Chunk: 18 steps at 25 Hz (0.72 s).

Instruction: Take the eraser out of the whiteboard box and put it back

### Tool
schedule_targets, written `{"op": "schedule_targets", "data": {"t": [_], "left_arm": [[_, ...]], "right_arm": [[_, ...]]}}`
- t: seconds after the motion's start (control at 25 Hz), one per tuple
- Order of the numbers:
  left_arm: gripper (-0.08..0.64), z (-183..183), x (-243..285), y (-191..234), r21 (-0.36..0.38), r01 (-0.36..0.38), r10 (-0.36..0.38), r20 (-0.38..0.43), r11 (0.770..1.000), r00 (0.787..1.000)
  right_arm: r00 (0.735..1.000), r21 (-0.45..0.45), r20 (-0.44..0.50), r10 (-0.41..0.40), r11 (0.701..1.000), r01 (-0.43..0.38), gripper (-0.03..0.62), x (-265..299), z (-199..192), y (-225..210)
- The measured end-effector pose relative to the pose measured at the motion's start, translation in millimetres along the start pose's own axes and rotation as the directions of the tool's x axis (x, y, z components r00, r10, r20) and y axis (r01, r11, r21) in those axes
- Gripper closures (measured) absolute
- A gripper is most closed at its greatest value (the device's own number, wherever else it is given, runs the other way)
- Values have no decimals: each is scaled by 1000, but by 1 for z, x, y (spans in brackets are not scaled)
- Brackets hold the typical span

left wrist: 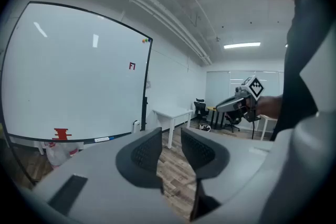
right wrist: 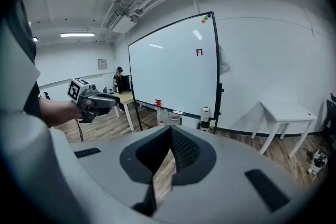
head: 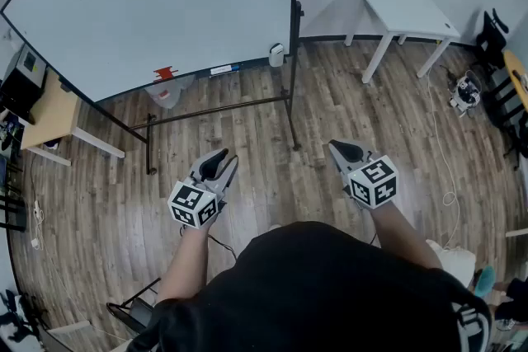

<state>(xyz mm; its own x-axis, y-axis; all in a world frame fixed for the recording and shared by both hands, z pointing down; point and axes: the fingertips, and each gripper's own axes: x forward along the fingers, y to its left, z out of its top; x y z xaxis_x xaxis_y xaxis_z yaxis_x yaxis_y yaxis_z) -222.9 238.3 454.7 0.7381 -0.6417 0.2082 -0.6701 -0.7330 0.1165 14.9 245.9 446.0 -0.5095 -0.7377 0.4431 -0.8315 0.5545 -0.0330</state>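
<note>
A large whiteboard point(head: 157, 4) on a black stand fills the far left of the head view. A small white box point(head: 276, 55) hangs at the right end of its tray point(head: 198, 75); the same box point(right wrist: 205, 117) shows in the right gripper view. A red item point(head: 165, 73) and a white-and-blue strip point(head: 221, 70) lie on the tray. I cannot pick out the eraser. My left gripper point(head: 224, 158) is held over the floor well short of the board, slightly open and empty point(left wrist: 169, 134). My right gripper point(head: 337, 146) is shut and empty point(right wrist: 170, 131).
A white table point(head: 404, 8) stands at the back right, and a wooden desk point(head: 49, 115) at the left. A plastic bag point(head: 167, 93) sits under the tray. Black chairs point(head: 495, 37) and a floor cable point(head: 450, 177) are at the right.
</note>
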Motion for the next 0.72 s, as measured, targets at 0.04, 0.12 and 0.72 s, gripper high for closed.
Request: {"op": "schedule_targets", "data": {"t": [0.04,0.12,0.72], "left_arm": [[439,0,0,2,1,3,-3,1,1000,1000],[439,-1,-2,7,2,8,-8,4,1000,1000],[439,-4,-18,39,-13,37,-37,28,999,999]], "right_arm": [[1000,0,-2,2,1000,-2,597,3,0,1],[1000,3,-5,2,1000,-2,597,8,0,3],[999,43,-39,-3,999,4,597,32,-10,35]]}}
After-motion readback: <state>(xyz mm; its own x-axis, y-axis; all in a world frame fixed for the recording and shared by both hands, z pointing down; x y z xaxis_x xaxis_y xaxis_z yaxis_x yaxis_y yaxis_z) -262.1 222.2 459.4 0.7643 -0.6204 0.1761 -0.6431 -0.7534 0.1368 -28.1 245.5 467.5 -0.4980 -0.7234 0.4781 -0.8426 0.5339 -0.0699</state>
